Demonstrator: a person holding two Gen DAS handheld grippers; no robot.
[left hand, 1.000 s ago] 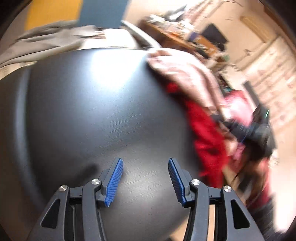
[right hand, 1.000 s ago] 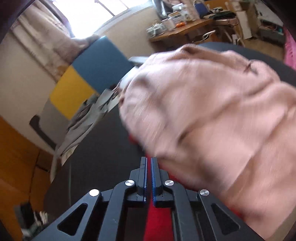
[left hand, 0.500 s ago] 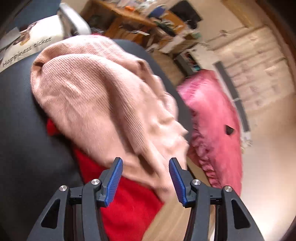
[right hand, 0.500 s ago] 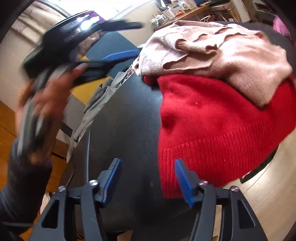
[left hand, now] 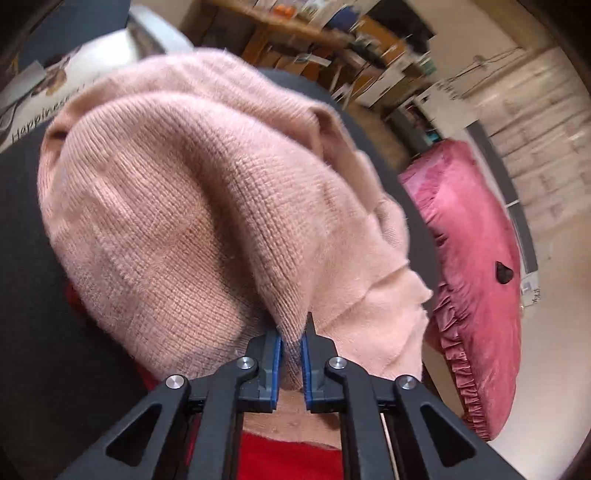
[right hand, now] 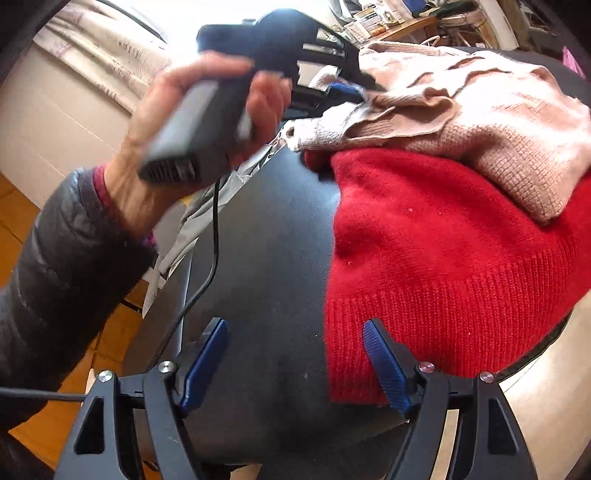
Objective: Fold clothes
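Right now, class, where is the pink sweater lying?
The pink sweater lies on top of the red sweater on the dark table, toward the right in the right wrist view; the left gripper pinches a fold of it.

Pink sweater, red sweater

A lived-in home room, not a lab or shop. Knitwear lies heaped at the far edge of a dark round tabletop: a pink sweater over a red sweater. Beyond the tabletop's far edge stands a wooden desk cluttered with boxes and small household things. A pink ruffled cushion sits on the pale floor beside the tabletop. Bright daylight comes through a window hung with a light curtain, and the floor near it is warm orange wood.
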